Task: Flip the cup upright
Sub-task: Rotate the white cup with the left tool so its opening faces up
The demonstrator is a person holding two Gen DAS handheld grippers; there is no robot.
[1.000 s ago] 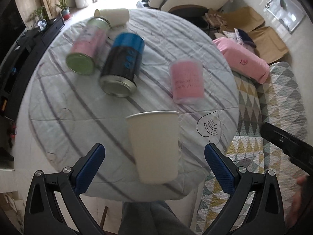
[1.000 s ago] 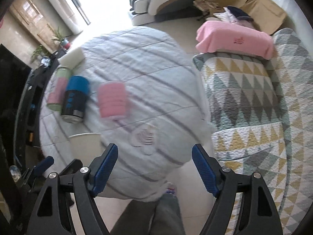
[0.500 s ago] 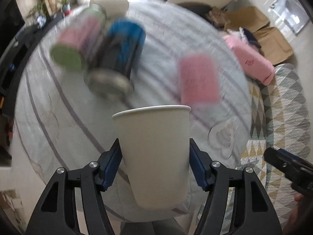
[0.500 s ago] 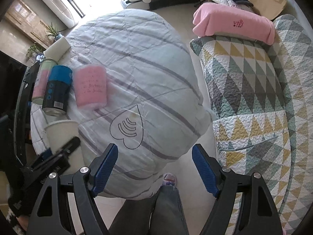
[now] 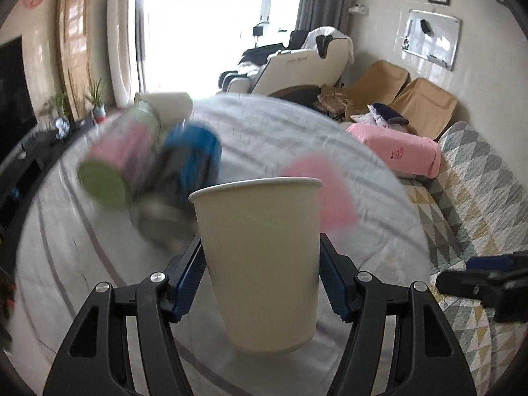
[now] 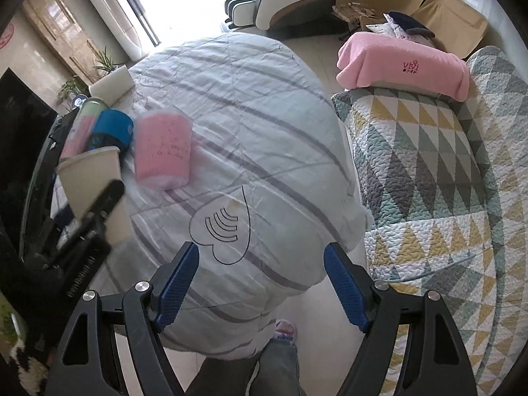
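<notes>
My left gripper [image 5: 260, 277] is shut on a cream paper cup [image 5: 260, 250], its blue pads pressed on both sides, rim up. The cup is held above the near part of the round cloth-covered table [image 5: 270, 138]. In the right wrist view the same cup [image 6: 89, 178] shows at the left, with the left gripper's black finger across it. My right gripper [image 6: 260, 283] is open and empty, off the table's near edge above the floor.
A pink cup [image 6: 163, 151], a blue can [image 6: 110, 128] and a pink-and-green can [image 6: 82, 122] lie on their sides on the table's left part, with another cream cup [image 6: 110, 82] behind. A patterned quilted sofa [image 6: 445, 178] with a pink pillow [image 6: 402, 62] stands to the right.
My left gripper closed on the paper cup and lifted it, tilting up toward level. The right gripper drew back slightly and stayed open.
</notes>
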